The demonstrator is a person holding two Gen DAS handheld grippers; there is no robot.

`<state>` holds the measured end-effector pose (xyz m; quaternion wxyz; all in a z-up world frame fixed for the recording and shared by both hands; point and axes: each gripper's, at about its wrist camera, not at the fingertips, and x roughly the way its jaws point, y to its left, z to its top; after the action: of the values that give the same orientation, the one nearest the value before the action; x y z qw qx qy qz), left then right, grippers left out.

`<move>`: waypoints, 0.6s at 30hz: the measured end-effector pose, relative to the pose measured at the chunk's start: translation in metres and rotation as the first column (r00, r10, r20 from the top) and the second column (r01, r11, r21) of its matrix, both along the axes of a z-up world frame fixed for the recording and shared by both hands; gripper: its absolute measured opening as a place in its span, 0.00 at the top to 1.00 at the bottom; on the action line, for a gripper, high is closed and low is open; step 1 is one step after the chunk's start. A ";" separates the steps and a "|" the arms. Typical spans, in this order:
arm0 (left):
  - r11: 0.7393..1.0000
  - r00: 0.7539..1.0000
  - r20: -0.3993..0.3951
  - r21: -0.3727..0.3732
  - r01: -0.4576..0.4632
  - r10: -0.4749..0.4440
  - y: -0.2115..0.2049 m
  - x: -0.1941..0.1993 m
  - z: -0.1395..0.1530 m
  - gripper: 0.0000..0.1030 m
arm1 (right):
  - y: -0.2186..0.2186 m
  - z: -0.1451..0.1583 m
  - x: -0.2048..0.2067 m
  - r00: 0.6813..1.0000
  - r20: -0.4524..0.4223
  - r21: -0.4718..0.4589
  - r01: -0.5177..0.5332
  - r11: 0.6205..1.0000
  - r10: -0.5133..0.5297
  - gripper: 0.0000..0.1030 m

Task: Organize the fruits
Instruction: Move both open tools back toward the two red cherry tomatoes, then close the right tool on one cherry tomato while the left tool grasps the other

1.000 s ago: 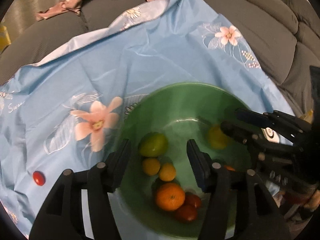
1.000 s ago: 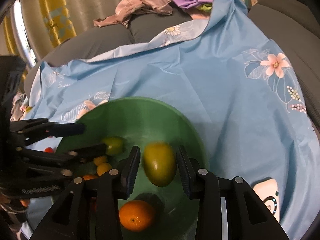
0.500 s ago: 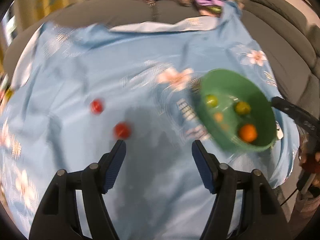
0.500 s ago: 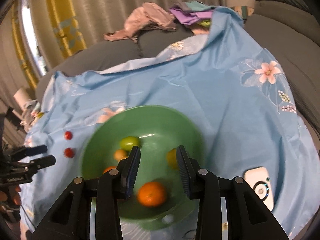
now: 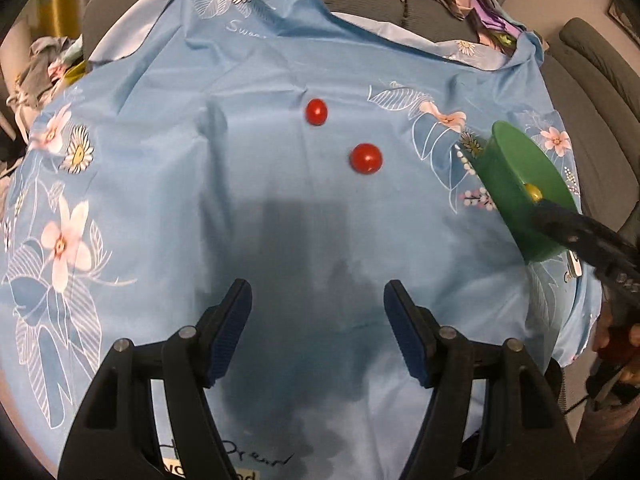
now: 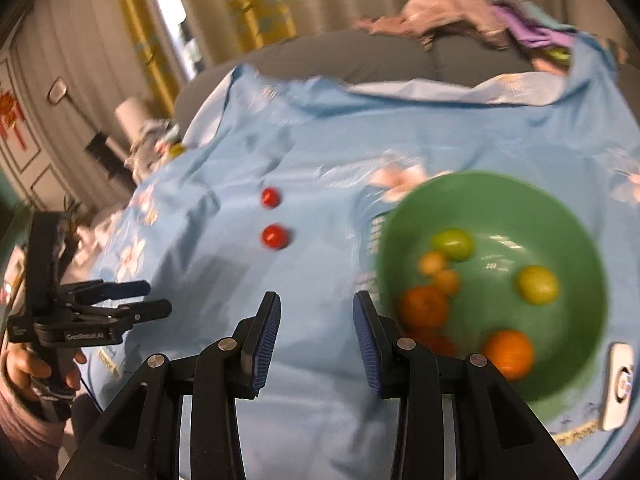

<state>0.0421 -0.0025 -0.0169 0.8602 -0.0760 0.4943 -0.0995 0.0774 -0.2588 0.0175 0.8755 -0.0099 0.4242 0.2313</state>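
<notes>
- Fruits: most sit in the green bowl (image 6: pixel 496 280) at the right end of the cloth. Inside: a green one (image 6: pixel 453 244), a yellow-green one (image 6: pixel 537 284), two oranges (image 6: pixel 508 354) (image 6: pixel 424 306), a couple of small orange ones (blurred), something red low in the bowl that I can't make out.
- Left to do, by my read: two cherry tomatoes, the near one (image 5: pixel 365 158) and the far one (image 5: pixel 316 111), lie loose on the cloth, near each other, well apart from the bowl. Mostly done; those two look like the remainder.
- Left gripper (image 5: pixel 317 306): jaws spread wide, nothing between them, pointed toward the tomatoes (near one is the likely next pick).
- Right gripper (image 6: pixel 316 320): jaws apart, nothing held, above the cloth just left of the bowl.
- Surface: light blue floral cloth (image 5: pixel 160 160), thin and creased, draped over a grey sofa (image 5: pixel 592 80) (soft base, round fruit may roll).
- White device (image 6: pixel 618 384) lies on the cloth just beside the bowl.
- Room: heap of clothes (image 6: pixel 460 12) at the far edge, yellow-and-pale curtains (image 6: pixel 240 12) behind, clutter off to the left.
</notes>
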 end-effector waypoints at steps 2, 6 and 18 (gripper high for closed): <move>1.000 1.000 0.002 -0.010 -0.008 0.008 0.006 -0.003 -0.001 0.33 | 0.017 -0.008 0.006 0.999 -0.022 -0.012 -0.029 1.000 0.029 0.63; 0.999 1.000 0.012 -0.031 -0.009 0.010 0.014 -0.002 0.000 0.33 | 0.046 -0.018 0.021 0.998 -0.027 -0.053 -0.062 0.997 0.060 0.63; 0.997 1.000 0.008 -0.072 -0.013 0.014 0.034 0.009 -0.008 0.32 | 0.097 -0.054 0.083 0.995 -0.073 -0.152 -0.083 0.985 0.073 0.63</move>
<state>0.0507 0.0318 -0.0253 0.8596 -0.1098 0.4864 -0.1117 0.1604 -0.1615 -0.0363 0.8476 -0.0868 0.4694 0.2318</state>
